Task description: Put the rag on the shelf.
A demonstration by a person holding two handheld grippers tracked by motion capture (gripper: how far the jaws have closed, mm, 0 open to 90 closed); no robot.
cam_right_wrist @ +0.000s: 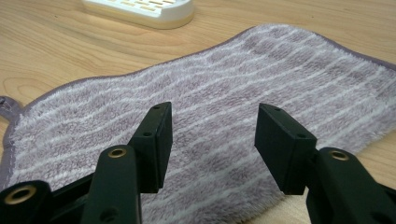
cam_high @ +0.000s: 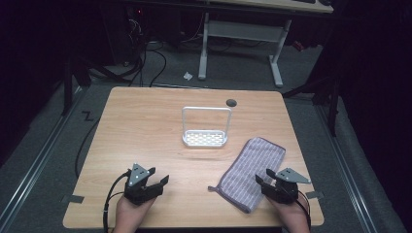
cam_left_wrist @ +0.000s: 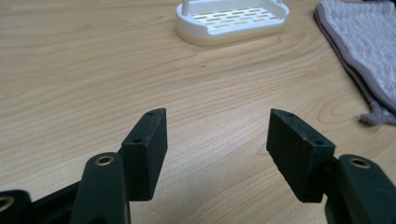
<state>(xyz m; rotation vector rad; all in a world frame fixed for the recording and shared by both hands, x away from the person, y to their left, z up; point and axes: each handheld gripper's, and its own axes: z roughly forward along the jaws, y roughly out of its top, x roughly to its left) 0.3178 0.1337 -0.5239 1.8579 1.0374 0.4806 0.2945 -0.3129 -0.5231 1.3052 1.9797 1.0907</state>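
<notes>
High view: white rack (cam_high: 205, 138) empty; towel (cam_high: 251, 170) beside.

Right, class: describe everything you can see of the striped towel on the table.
The towel is a fluffy lilac-grey cloth with thin white stripes, a darker stitched edge and a small loop at one corner. It lies flat and unfolded, slantwise on the wooden table, apart from the white rack. The open right gripper hovers over its near end; whether it touches is unclear.
</notes>
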